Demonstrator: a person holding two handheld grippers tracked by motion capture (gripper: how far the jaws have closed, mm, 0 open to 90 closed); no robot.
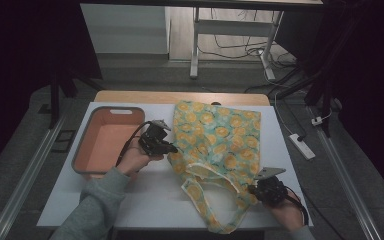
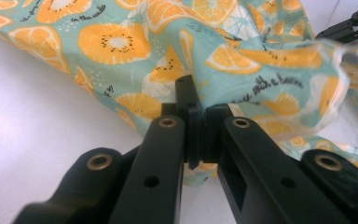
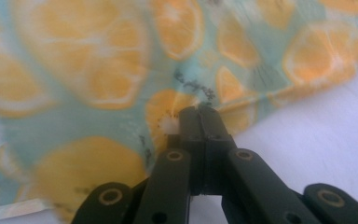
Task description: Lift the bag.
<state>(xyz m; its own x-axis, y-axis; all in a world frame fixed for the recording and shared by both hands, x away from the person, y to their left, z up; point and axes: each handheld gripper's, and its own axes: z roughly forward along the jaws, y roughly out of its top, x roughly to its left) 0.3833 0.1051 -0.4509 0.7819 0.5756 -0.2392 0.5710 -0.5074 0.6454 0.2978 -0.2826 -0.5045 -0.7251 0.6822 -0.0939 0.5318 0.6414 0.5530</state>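
A teal cloth bag [image 1: 215, 135] printed with orange slices lies flat on the white table [image 1: 145, 200], its opening and handles [image 1: 196, 192] toward the person. My left gripper [image 1: 172, 148] is at the bag's left edge, and the left gripper view shows it [image 2: 196, 116] shut on a fold of the printed cloth [image 2: 121, 42]. My right gripper [image 1: 254, 189] is at the bag's near right corner; in the right gripper view it [image 3: 200, 114] is shut, pinching the cloth [image 3: 98, 70]. The right gripper's jaws also appear far off, top right, in the left gripper view.
An orange bin with a grey rim [image 1: 115, 109] stands left of the bag, just behind the left hand. A white power strip [image 1: 301, 145] lies on the floor to the right. Desk legs and cables are beyond the table's far edge.
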